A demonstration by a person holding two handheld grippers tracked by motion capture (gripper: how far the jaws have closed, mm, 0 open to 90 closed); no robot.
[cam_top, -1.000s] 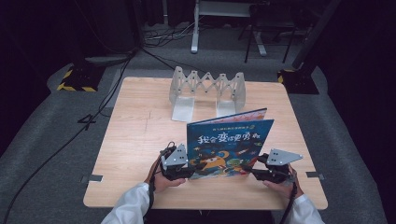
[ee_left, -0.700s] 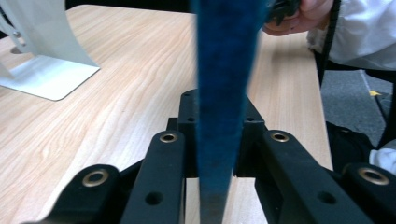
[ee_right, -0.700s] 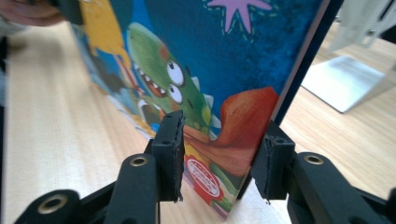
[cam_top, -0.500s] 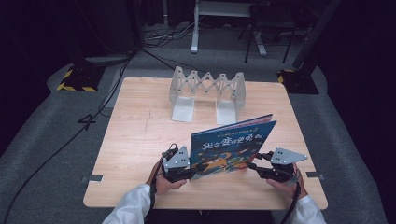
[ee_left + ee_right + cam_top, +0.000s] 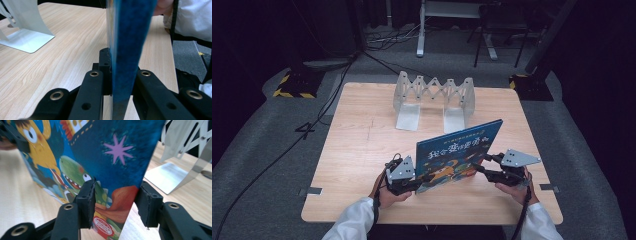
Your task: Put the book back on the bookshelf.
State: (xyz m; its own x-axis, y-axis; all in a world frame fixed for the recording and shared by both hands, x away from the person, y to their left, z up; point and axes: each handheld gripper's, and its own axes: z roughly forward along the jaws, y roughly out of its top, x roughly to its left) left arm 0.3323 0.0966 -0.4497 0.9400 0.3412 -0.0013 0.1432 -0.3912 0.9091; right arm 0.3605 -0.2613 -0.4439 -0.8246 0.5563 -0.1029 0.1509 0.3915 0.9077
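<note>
Book (image 5: 457, 155) shifted right, left gripper (image 5: 414, 184) clamping, right gripper (image 5: 482, 167) opening

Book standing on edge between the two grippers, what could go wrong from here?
1. The right gripper has just been opening; its jaws straddle the book with a gap at one pad. If only the left gripper is clamping it, the tilted book could tip or twist.
2. The left grip sits on one low corner, so the cover may slip or bend.
3. The bookend rack stands apart behind; a fall could miss it.
</note>
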